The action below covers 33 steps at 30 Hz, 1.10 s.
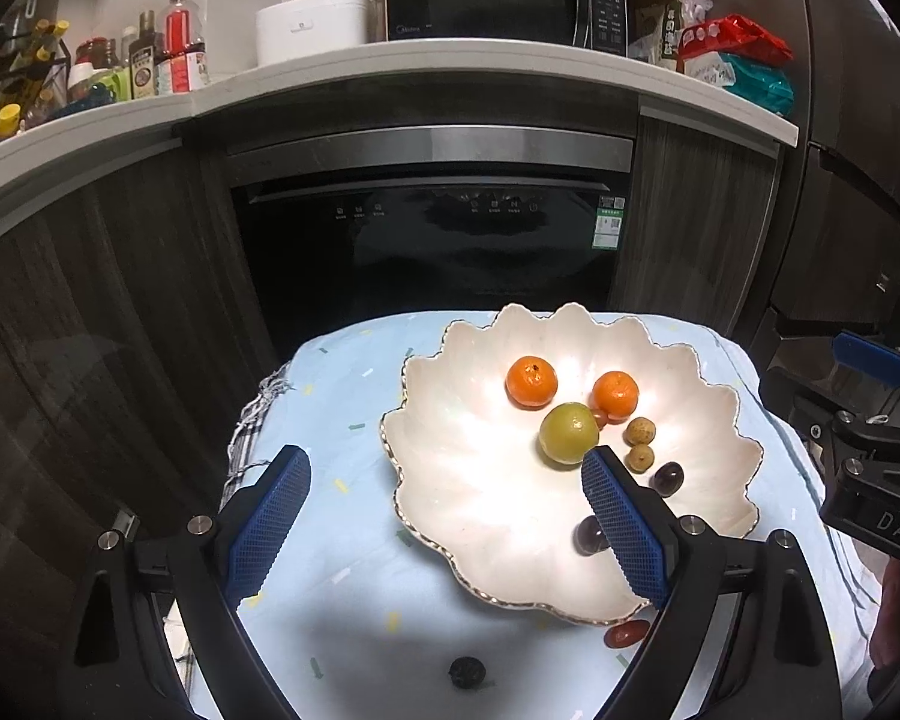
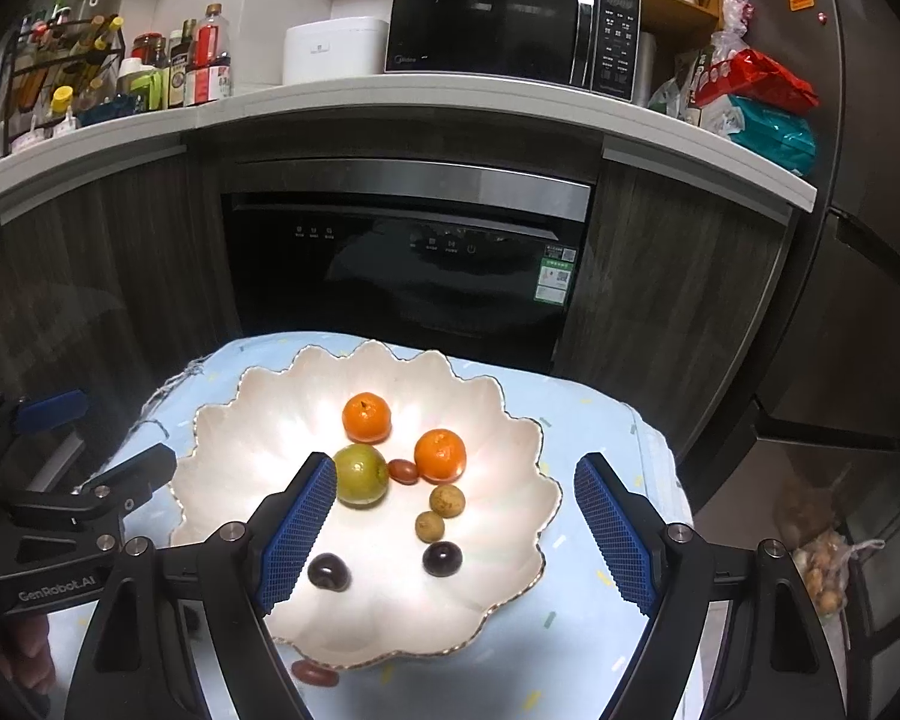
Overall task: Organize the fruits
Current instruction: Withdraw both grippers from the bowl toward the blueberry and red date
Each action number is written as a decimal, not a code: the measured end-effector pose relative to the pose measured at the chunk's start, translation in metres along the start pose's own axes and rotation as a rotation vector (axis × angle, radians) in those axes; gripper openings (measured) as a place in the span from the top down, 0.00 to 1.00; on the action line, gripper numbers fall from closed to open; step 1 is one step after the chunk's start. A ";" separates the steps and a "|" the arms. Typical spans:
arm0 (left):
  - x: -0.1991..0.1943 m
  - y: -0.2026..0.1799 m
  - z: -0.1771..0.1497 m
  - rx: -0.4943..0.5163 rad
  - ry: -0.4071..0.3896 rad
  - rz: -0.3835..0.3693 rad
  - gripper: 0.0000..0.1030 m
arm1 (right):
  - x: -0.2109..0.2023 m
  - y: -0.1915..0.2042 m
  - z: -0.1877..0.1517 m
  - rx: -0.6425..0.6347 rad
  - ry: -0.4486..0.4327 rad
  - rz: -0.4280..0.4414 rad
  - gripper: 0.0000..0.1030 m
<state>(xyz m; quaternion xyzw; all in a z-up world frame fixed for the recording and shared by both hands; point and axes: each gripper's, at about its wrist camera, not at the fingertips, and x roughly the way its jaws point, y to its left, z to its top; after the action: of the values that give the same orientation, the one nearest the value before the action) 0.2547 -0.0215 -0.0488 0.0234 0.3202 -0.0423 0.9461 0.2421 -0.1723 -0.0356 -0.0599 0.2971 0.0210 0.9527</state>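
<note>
dim kitchen cabinets and a black built-in oven back a small bench [image 1: 354, 540] draped in pale blue cloth. on it sits a white scalloped dish [image 1: 450, 468] holding most of the fruit: 2 oranges [image 1: 531, 382], a green fruit [image 1: 569, 434], 2 tan longans [image 1: 639, 432], a small red date [image 2: 402, 470] and 2 dark plums [image 2: 443, 558]. 1 red date [image 1: 628, 634] lies on the cloth just beside the dish's near rim, and a dark wrinkled fruit [image 1: 467, 672] lies nearer the camera, apart from the dish.

the left hand-held gripper [image 1: 444, 522] is released, jaws wide with nothing between the pads; the right hand-held gripper [image 2: 456, 531] is also released and empty, hovering over the dish.

judging by this, gathering is nearly finished and a drop looks just made. the next move calls for lowering onto 1 of the 2 strays and closing gently, since both are small and could roll.

readable writing: "genrobot.ai" on the left tool, "das" on the right, "midea" on the microwave [image 2: 510, 24].
</note>
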 end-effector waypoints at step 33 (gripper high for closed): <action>-0.024 0.011 -0.050 -0.004 0.019 0.035 0.09 | -0.027 0.013 -0.052 0.058 0.052 -0.011 0.20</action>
<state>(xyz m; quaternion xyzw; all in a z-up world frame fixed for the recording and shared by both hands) 0.2064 -0.0058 -0.0738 0.0278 0.3289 -0.0247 0.9436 0.1894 -0.1662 -0.0641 -0.0344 0.3217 0.0055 0.9462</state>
